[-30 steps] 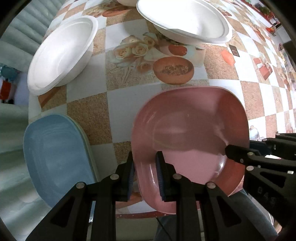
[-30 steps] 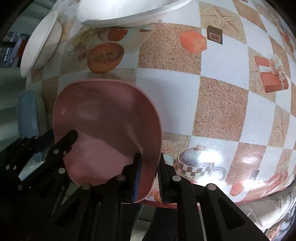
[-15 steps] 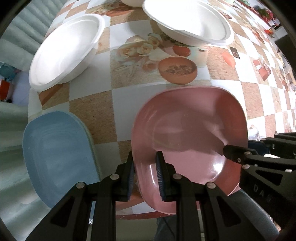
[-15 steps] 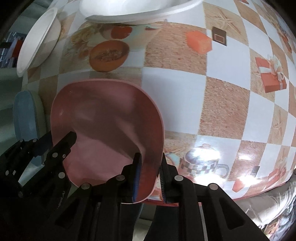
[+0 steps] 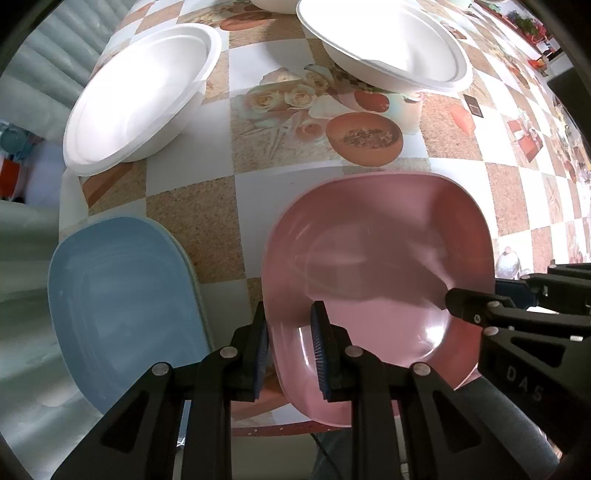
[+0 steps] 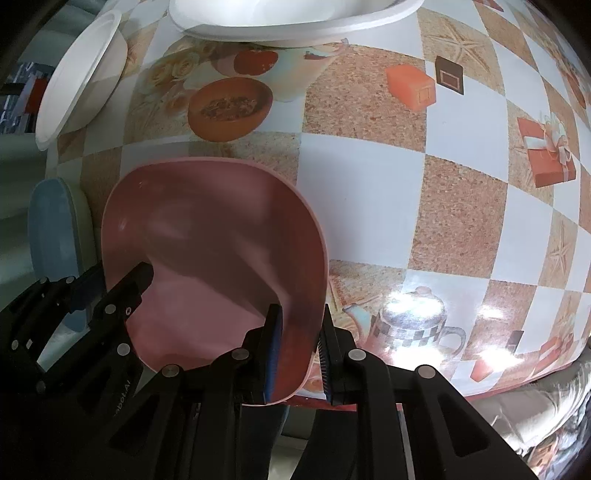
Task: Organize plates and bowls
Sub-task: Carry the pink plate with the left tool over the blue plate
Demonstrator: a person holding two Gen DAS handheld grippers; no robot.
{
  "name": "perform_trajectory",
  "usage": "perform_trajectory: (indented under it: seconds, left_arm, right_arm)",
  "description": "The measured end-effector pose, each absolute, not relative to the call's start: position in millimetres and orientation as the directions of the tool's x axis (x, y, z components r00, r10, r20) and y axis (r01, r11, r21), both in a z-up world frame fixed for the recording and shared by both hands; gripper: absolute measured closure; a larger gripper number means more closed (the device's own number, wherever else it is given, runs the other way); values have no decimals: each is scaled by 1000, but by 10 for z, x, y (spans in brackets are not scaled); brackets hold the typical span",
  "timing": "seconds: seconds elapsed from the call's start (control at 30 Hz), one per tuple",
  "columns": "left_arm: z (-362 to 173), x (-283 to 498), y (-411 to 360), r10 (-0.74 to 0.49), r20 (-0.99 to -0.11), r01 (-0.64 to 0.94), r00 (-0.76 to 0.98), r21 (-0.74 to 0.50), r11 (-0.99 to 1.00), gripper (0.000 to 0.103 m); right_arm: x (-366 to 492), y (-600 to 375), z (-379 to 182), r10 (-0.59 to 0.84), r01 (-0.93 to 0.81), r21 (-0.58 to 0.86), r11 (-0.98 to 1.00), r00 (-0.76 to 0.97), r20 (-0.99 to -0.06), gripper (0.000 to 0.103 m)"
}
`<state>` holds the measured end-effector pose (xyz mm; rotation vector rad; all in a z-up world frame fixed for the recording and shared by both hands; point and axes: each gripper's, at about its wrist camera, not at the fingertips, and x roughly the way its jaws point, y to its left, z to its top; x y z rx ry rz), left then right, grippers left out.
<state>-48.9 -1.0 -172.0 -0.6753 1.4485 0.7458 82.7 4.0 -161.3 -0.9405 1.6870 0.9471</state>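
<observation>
A pink square plate [image 5: 376, 251] hangs over the near edge of the table, held from both sides. My left gripper [image 5: 290, 314] is shut on its left rim, one pad inside the plate and one outside. My right gripper [image 6: 301, 314] is shut on the right rim in the same way. Each wrist view shows the other gripper across the plate [image 6: 214, 236]: the right gripper [image 5: 476, 291] and the left gripper [image 6: 110, 277]. To the left of the pink plate, a blue plate [image 5: 122, 295] lies on a pale green one at the table's near left corner.
Two white bowls stand further back on the chequered tablecloth [image 5: 192, 206]: one at the left edge [image 5: 144, 96], one in the middle [image 5: 384, 44]. The right wrist view shows both bowls, left [image 6: 81, 74] and middle [image 6: 295, 18], and the blue plate [image 6: 51, 229].
Both grippers have carried the pink plate a little to the left, towards the blue plate. Both grips look the same as before.
</observation>
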Motion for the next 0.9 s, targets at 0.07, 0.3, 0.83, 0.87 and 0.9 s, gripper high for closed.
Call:
perform_trajectory:
  seconds: [0.07, 0.3, 0.83, 0.87, 0.9]
  left_arm:
    - [-1718, -502, -7, 40, -999, -792, -17, 38, 609, 79]
    - [-1705, -492, -19, 44, -999, -790, -21, 44, 612, 79]
    - [-1714, -436, -43, 48, -998, -790, -26, 50, 611, 79]
    - [-1712, -425, -43, 48, -998, -790, -27, 51, 611, 79]
    - [-1713, -419, -43, 49, -998, -790, -27, 51, 611, 79]
  right_arm:
    - [822, 36, -1599, -161, -899, 170, 404, -253, -954, 82]
    - [838, -12, -1638, -153, -896, 174, 410, -255, -955, 82]
    - [906, -75, -1548, -146, -892, 185, 412, -266, -953, 82]
    - [915, -80, -1547, -147, -893, 186, 411, -266, -953, 82]
    - [922, -84, -1546, -147, -893, 187, 410, -267, -952, 82]
